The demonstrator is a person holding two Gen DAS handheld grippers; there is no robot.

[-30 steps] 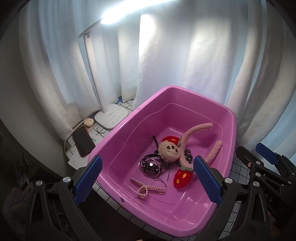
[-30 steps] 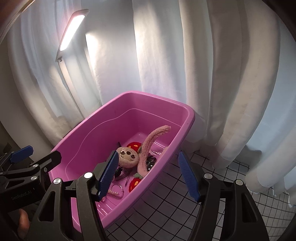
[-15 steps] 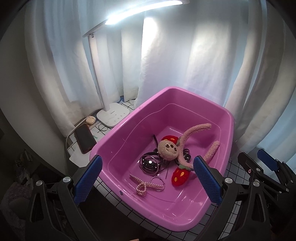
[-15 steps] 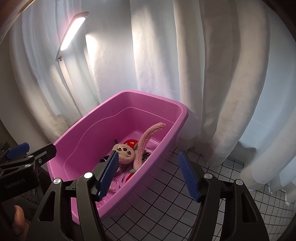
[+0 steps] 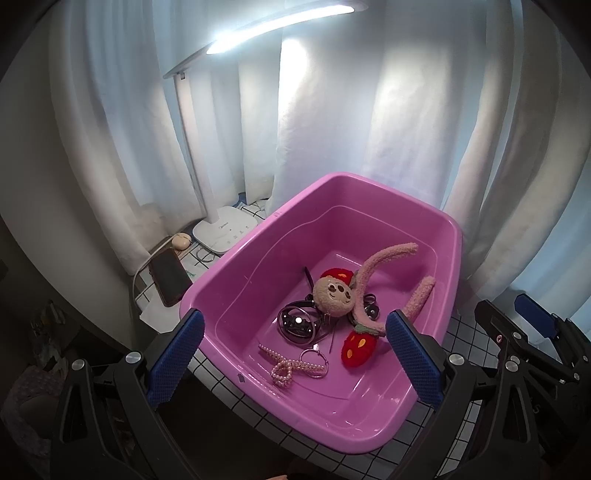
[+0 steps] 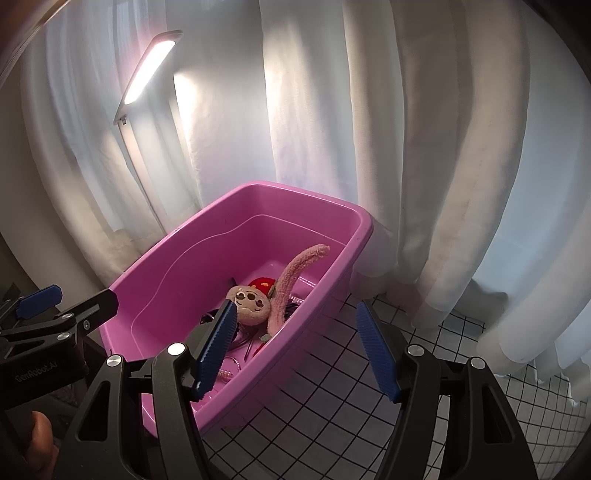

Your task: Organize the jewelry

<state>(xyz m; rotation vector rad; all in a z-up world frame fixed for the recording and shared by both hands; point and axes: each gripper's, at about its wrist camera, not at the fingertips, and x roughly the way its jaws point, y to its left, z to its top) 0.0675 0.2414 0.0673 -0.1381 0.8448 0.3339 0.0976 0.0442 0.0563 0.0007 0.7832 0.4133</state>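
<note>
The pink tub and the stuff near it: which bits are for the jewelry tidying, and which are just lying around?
For the job:
- pink tub
- pearl hair clip
- silver hoop
- plush headband

Just lying about:
- desk lamp
- phone
- curtains

white curtains [image 5: 406, 122] hang in folds across the whole back, glowing with pale daylight. a lit white desk lamp [image 5: 280, 22] rises from its flat base [image 5: 225, 229] at the left. the surface [image 6: 436, 373] is white with a black grid. a dark phone [image 5: 169, 275] lies near the lamp base.
</note>
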